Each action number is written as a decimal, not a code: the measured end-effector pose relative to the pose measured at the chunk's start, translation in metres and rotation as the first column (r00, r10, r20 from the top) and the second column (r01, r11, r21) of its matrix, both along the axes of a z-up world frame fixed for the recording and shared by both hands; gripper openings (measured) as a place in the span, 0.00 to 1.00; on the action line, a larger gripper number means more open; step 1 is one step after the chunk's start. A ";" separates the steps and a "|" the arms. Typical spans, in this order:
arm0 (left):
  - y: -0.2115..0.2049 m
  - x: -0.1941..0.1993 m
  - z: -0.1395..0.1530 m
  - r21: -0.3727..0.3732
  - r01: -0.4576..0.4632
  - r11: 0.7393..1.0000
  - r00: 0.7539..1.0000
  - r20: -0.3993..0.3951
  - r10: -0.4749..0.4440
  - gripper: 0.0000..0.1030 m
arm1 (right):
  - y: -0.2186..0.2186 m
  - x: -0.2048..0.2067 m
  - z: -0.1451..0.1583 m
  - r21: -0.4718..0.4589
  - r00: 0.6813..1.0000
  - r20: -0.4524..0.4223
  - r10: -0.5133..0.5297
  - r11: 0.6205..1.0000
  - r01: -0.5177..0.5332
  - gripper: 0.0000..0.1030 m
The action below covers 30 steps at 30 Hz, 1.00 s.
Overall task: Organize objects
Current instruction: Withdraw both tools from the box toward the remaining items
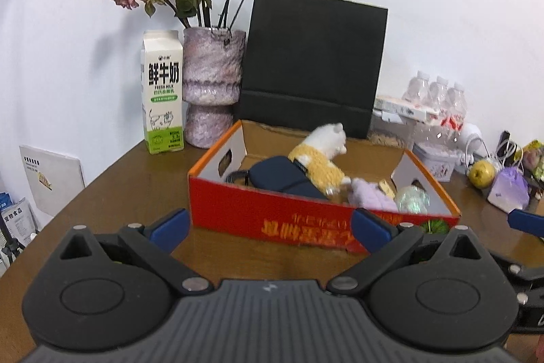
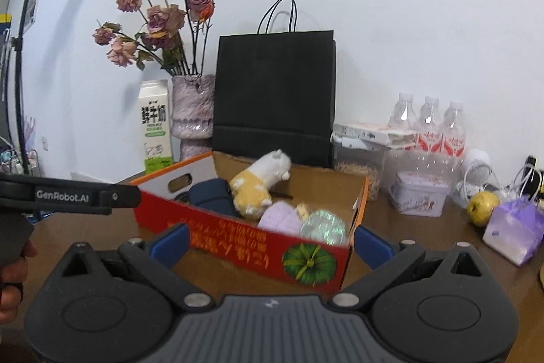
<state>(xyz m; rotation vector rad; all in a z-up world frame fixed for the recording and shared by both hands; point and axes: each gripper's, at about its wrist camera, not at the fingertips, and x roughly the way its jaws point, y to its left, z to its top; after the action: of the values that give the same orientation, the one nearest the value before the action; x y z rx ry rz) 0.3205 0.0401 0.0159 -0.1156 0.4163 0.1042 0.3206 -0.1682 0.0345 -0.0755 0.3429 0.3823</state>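
A red cardboard box with an orange rim stands on the brown table; it also shows in the right wrist view. Inside lie a white and yellow plush toy, a dark blue pouch, a lilac soft thing and a shiny ball. My left gripper is open and empty just in front of the box. My right gripper is open and empty at the box's near right corner.
A milk carton, a vase of dried roses and a black paper bag stand behind the box. Water bottles, a tin, a yellow apple and a purple pouch sit to the right.
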 end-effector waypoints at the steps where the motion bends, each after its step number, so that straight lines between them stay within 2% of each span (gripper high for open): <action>1: -0.001 -0.002 -0.002 0.002 0.003 1.000 1.000 -0.006 -0.003 1.00 | 0.001 -0.003 -0.002 -0.008 1.000 -0.006 0.002 1.000 -0.002 1.00; 9: -0.007 -0.023 -0.012 0.001 0.028 1.000 0.999 -0.029 -0.028 1.00 | 0.001 -0.030 -0.007 -0.030 1.000 0.003 0.003 1.000 -0.003 1.00; 20: -0.014 -0.052 -0.025 -0.003 0.058 0.998 0.996 -0.061 -0.058 1.00 | -0.010 -0.063 -0.019 -0.034 0.999 -0.033 0.004 0.999 -0.005 1.00; 30: -0.021 -0.070 -0.033 -0.002 0.099 0.995 0.992 -0.080 -0.099 1.00 | -0.036 -0.085 -0.041 -0.023 0.992 -0.115 -0.057 0.998 0.055 1.00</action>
<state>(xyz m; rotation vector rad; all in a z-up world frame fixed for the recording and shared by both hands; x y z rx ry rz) 0.2505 0.0193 -0.0174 -0.0891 0.5014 0.0111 0.2356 -0.2041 -0.0061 -0.0633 0.4621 0.3282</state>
